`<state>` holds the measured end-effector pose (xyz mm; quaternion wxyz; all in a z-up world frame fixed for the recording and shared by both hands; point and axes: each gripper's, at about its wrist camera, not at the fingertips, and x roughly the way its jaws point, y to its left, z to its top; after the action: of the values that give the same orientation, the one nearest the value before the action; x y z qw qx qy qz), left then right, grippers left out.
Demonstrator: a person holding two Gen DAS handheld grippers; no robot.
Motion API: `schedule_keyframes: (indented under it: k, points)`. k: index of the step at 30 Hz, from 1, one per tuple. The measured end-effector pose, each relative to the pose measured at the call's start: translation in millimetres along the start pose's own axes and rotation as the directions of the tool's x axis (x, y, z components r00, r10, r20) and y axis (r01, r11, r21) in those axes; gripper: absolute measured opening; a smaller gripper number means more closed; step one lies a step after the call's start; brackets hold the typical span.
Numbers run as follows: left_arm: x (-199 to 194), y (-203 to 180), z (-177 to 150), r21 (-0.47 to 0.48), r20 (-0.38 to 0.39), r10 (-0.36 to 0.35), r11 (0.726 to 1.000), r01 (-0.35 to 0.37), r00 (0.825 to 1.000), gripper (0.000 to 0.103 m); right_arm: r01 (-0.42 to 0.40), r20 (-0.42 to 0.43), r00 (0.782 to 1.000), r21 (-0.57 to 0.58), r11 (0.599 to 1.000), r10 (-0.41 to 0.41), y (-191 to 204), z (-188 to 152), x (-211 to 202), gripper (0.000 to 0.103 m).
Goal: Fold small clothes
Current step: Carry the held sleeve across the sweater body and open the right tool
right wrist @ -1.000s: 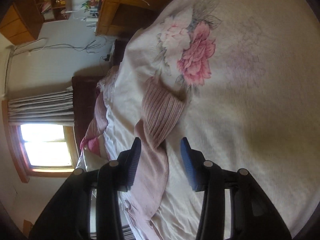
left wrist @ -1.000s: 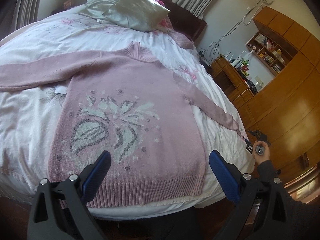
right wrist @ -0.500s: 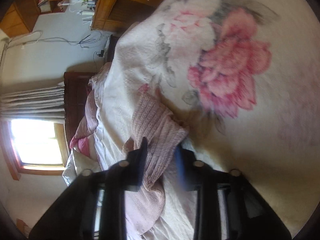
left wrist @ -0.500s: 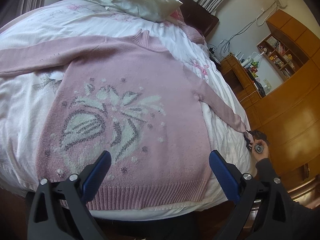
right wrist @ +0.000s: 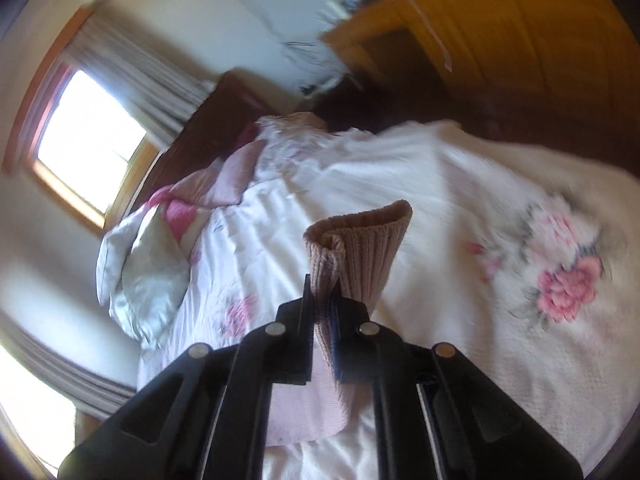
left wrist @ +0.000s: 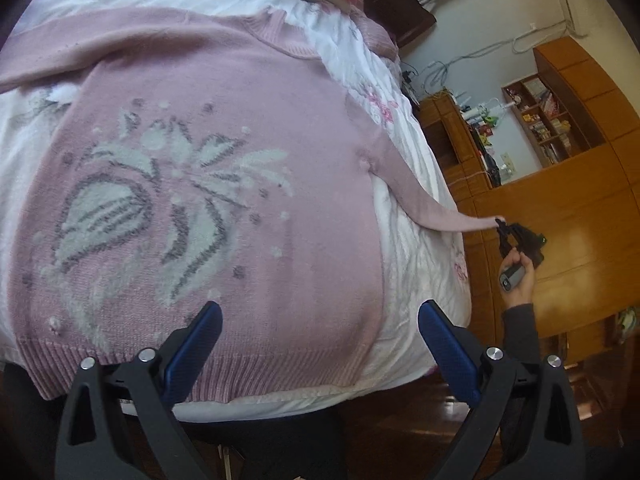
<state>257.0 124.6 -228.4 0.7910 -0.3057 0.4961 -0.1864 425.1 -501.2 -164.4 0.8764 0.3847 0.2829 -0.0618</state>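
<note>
Sweater (left wrist: 224, 184) flat on bed (left wrist: 416, 272), hem nearest; left gripper (left wrist: 316, 344) hovers over hem, jaws wide, empty. Right gripper (right wrist: 322, 320) clamps cuff (right wrist: 360, 248) off far edge: carry it across chest, keep sleeve taut, low

I can't read any text, label, brand or no. in either wrist view. The shelf items (left wrist: 549, 120) by the wooden cabinets are too small and blurry to make out, and the sweater (left wrist: 224, 184) front carries only a knitted leaf pattern, no lettering.
</note>
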Motion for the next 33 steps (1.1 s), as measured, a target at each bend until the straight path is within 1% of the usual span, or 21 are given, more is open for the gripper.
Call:
schedule_keyframes:
  k: [3,6,9,11,14,15,17,19,21,24,26,28,30,31,32,33]
  points:
    - [0,-6,10,0.04,0.001,-0.005,0.999,0.005,1.0,0.099,-0.003,0.006,1.0,-0.158,0.987,0.004,57,-14,-4,0.005]
    - [0,-7,21,0.074,0.009,0.03,0.997,-0.031,1.0,0.099,-0.03,-0.015,1.0,-0.257,0.966,0.027,101,-34,0,0.005]
    - [-5,-8,34,0.108,0.055,0.059,0.992,-0.065,0.997,0.099,-0.048,-0.042,0.998,-0.334,0.941,0.036,140,-56,9,0.005]
    - [-11,-9,42,0.121,0.108,0.065,0.99,-0.078,0.992,0.099,-0.059,-0.059,0.997,-0.378,0.924,0.04,163,-73,15,0.005]
    - [-17,-7,57,0.137,0.147,0.071,0.986,-0.092,0.987,0.099,-0.08,-0.09,0.995,-0.443,0.893,0.044,199,-101,30,0.005]
    - [-18,-7,63,0.139,0.148,0.062,0.987,-0.083,0.987,0.099,-0.096,-0.108,0.993,-0.459,0.883,0.052,210,-112,36,0.005]
    - [-15,-2,74,0.125,0.127,0.024,0.991,-0.041,0.992,0.099,-0.116,-0.142,0.989,-0.494,0.862,0.051,231,-135,52,0.005]
    - [-8,6,88,0.065,0.08,-0.01,0.998,0.004,0.997,0.099,-0.115,-0.16,0.987,-0.545,0.831,0.032,253,-162,65,0.005]
    - [2,17,100,0.005,0.043,-0.063,0.998,0.063,0.997,0.099,-0.114,-0.192,0.981,-0.59,0.799,-0.002,270,-193,84,0.005]
    - [15,27,113,-0.012,0.059,-0.081,0.997,0.082,0.995,0.099,-0.111,-0.236,0.97,-0.651,0.751,-0.062,282,-241,117,0.005]
    - [25,34,119,-0.025,0.071,-0.086,0.996,0.088,0.994,0.099,-0.103,-0.262,0.958,-0.693,0.713,-0.116,280,-274,140,0.005]
    - [41,43,125,-0.062,0.062,-0.119,0.99,0.123,0.991,0.099,-0.104,-0.289,0.942,-0.734,0.672,-0.17,277,-310,159,0.005]
    - [61,50,132,-0.102,0.038,-0.152,0.983,0.155,0.988,0.099,-0.111,-0.313,0.925,-0.765,0.635,-0.215,274,-338,171,0.005]
    - [71,53,137,-0.125,0.029,-0.168,0.977,0.17,0.985,0.099,-0.119,-0.326,0.917,-0.775,0.621,-0.23,272,-348,176,0.01]
    - [79,56,142,-0.145,0.025,-0.189,0.971,0.191,0.982,0.099,-0.132,-0.341,0.908,-0.783,0.608,-0.242,269,-358,177,0.018]
    - [88,58,148,-0.165,0.027,-0.211,0.963,0.213,0.977,0.099,-0.153,-0.361,0.9,-0.785,0.601,-0.243,266,-364,176,0.024]
